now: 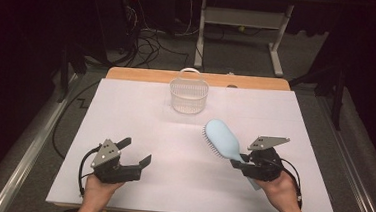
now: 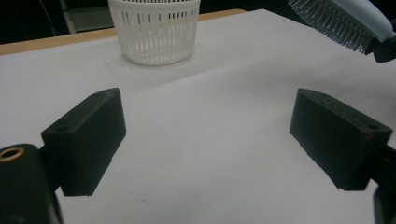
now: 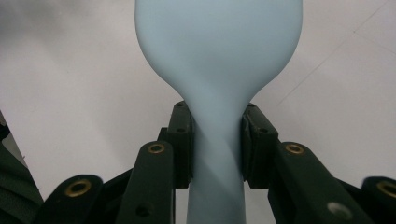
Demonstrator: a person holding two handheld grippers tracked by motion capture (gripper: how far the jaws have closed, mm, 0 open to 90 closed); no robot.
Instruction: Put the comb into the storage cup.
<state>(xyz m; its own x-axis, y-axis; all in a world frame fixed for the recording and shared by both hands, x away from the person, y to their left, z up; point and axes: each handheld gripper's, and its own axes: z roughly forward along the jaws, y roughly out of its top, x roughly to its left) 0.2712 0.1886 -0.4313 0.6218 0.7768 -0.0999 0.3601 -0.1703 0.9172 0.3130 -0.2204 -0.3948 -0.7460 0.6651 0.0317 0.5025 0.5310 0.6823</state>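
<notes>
A pale blue hairbrush (image 1: 222, 137) is held above the white table, its head pointing toward the middle and its bristles facing left and down. My right gripper (image 1: 242, 161) is shut on the brush's handle (image 3: 215, 154), both pads pressed against its narrow neck. At the front left, my left gripper (image 1: 135, 151) stands open with bare tabletop between its jaws (image 2: 208, 135). A white slotted basket (image 1: 189, 93) with a loop handle stands at the back centre of the table, ahead of the left gripper (image 2: 156, 30). The brush's bristles (image 2: 334, 23) show at the top right of the left gripper view.
The white sheet (image 1: 140, 117) covers a wooden tabletop whose edge (image 1: 143, 75) shows at the back. Beyond it are cables on the floor (image 1: 150, 43) and a white desk frame (image 1: 242, 19). Metal rails (image 1: 33, 145) run along both sides.
</notes>
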